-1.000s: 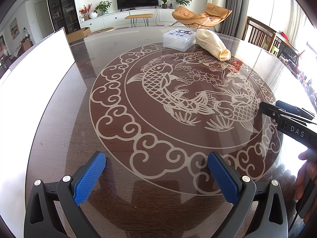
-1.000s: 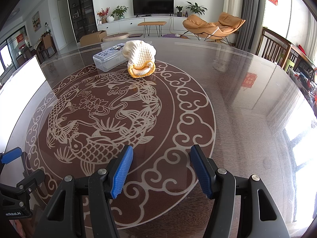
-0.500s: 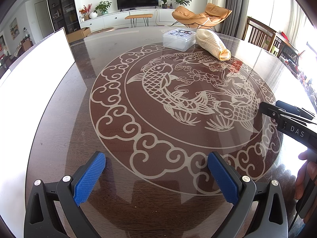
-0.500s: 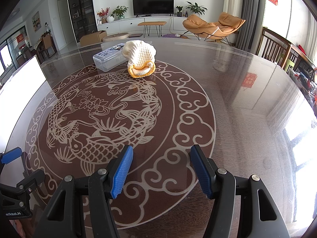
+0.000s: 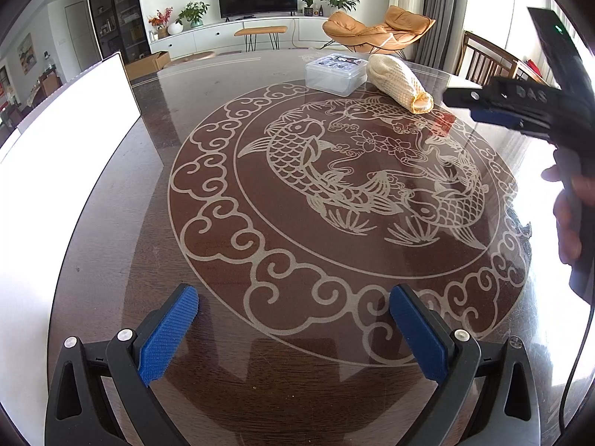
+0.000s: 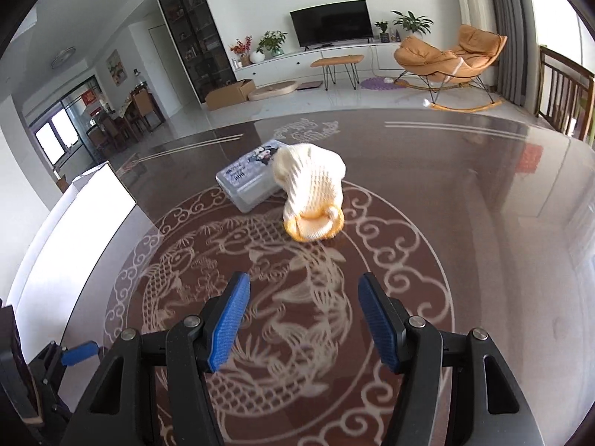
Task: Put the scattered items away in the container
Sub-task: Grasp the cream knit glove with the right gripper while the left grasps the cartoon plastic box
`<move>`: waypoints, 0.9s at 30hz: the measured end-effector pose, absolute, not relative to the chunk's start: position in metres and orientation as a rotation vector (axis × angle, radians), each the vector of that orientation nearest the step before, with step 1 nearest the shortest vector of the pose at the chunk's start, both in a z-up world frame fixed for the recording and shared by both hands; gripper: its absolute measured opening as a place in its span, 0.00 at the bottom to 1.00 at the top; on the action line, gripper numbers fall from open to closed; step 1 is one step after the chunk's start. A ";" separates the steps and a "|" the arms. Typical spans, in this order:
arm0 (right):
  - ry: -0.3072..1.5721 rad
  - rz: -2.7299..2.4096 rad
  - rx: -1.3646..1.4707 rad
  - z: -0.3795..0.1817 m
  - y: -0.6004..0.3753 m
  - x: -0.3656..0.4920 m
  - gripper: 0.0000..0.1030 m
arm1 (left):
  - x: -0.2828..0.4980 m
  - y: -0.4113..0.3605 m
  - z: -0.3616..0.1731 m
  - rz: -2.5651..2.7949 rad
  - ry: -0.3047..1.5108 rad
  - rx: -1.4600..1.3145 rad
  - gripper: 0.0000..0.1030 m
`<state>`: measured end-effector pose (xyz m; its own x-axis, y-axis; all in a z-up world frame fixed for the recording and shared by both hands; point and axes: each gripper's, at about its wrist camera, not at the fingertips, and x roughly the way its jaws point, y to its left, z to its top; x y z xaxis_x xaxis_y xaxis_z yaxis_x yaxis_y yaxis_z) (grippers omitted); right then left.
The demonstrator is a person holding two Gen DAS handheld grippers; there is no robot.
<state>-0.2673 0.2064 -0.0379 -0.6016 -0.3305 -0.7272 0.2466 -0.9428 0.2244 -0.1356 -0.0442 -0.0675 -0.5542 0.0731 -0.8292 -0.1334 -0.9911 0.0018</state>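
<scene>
A cream knitted roll with an orange end (image 5: 399,81) (image 6: 311,197) lies on the far part of the round table, touching a clear lidded plastic box (image 5: 334,73) (image 6: 247,182) on its left. My right gripper (image 6: 301,293) is open and empty, raised above the fish pattern, with the roll straight ahead and well short of its fingers. It appears from the side in the left wrist view (image 5: 483,106). My left gripper (image 5: 293,312) is open and empty near the table's front edge, far from both items.
A large white open container (image 5: 63,141) (image 6: 74,230) stands along the table's left side. A hand (image 5: 569,215) holds the right gripper's handle. Wooden chairs (image 5: 487,59) stand at the right of the glass-topped table (image 5: 223,334).
My right gripper has risen and moved forward over the table toward the knitted roll, which now looks much nearer. The left gripper has stayed put.
</scene>
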 end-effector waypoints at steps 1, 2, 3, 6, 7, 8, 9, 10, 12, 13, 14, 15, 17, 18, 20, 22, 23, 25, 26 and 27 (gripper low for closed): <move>-0.117 -2.548 1.203 -0.037 0.199 -0.280 0.61 | -0.136 -0.044 -0.068 2.669 0.098 -1.419 1.00; -0.079 -2.552 1.213 -0.036 0.191 -0.290 0.61 | -0.136 -0.045 -0.067 2.669 0.098 -1.419 1.00; -0.034 -2.559 1.225 -0.037 0.184 -0.300 0.61 | -0.136 -0.044 -0.068 2.669 0.098 -1.419 1.00; 0.095 -2.591 1.298 -0.044 0.169 -0.329 0.61 | -0.136 -0.044 -0.068 2.669 0.097 -1.419 1.00; 0.132 -2.604 1.325 -0.048 0.167 -0.337 0.61 | -0.136 -0.044 -0.067 2.669 0.096 -1.419 1.00; 0.159 -2.615 1.351 -0.053 0.165 -0.345 0.61 | -0.136 -0.044 -0.067 2.669 0.096 -1.419 1.00; 0.169 -2.614 1.374 -0.057 0.165 -0.353 0.61 | -0.136 -0.044 -0.067 2.669 0.096 -1.419 1.00; 0.153 -2.598 1.386 -0.060 0.166 -0.359 0.61 | -0.136 -0.044 -0.067 2.669 0.096 -1.419 1.00; 0.056 -2.540 1.375 -0.064 0.172 -0.367 0.56 | -0.136 -0.044 -0.067 2.669 0.096 -1.419 1.00; 0.021 -2.535 1.359 -0.064 0.175 -0.369 0.55 | -0.136 -0.044 -0.067 2.669 0.097 -1.419 1.00; -0.004 -2.535 1.342 -0.064 0.179 -0.368 0.35 | -0.135 -0.044 -0.067 2.669 0.097 -1.420 1.00; -0.027 -2.538 1.331 -0.063 0.184 -0.367 0.32 | -0.136 -0.044 -0.067 2.665 0.099 -1.421 1.00; -0.054 -2.547 1.321 -0.062 0.193 -0.358 0.30 | -0.142 -0.044 -0.066 2.621 0.105 -1.417 1.00; -0.053 -2.553 1.312 -0.061 0.199 -0.349 0.30 | -0.150 -0.045 -0.064 2.582 0.087 -1.401 1.00; 0.009 -2.581 1.312 -0.061 0.211 -0.324 0.30 | -0.175 -0.046 -0.056 2.526 0.038 -1.375 1.00; 0.062 -2.605 1.294 -0.064 0.223 -0.296 0.31 | -0.211 -0.042 -0.046 2.519 0.049 -1.312 1.00; 0.076 -2.617 1.280 -0.065 0.229 -0.284 0.31 | -0.232 -0.037 -0.041 2.515 0.087 -1.275 1.00; 0.061 -2.626 1.261 -0.066 0.240 -0.268 0.31 | -0.277 -0.022 -0.039 2.477 0.177 -1.255 1.00; 0.035 -2.630 1.252 -0.067 0.244 -0.262 0.31 | -0.299 -0.013 -0.039 2.447 0.228 -1.263 1.00; 0.004 -2.636 1.241 -0.068 0.248 -0.258 0.31 | -0.317 -0.005 -0.040 2.407 0.249 -1.260 1.00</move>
<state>-0.2583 0.2483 -0.0680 -0.6162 -0.2035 -0.7609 0.2059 -0.9741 0.0937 -0.3173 -0.0054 -0.0396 -0.5070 0.2733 -0.8175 -0.4352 -0.8998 -0.0310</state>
